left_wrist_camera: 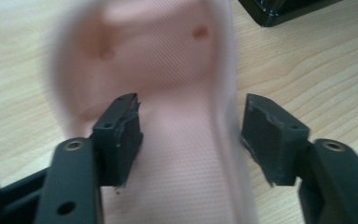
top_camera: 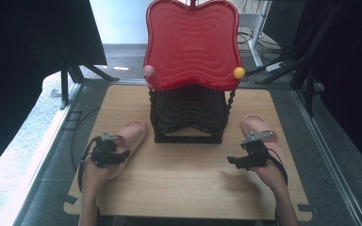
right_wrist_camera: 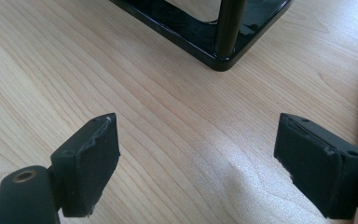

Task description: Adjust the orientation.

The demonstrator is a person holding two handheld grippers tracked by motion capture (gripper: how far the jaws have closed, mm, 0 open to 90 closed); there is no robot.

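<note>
Pale wooden tabletop point(top_camera: 188, 174) carries a pink slipper point(left_wrist_camera: 168, 116) straddled by the left claw point(left_wrist_camera: 191, 126), jaws apart, not pressing, while the right claw point(right_wrist_camera: 198, 154) gapes wide over bare wood

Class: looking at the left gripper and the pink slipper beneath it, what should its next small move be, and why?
Probably close the left gripper: its open jaws already straddle the side rim of the pink slipper, one pad inside, one outside, so closing should grip it.
</note>
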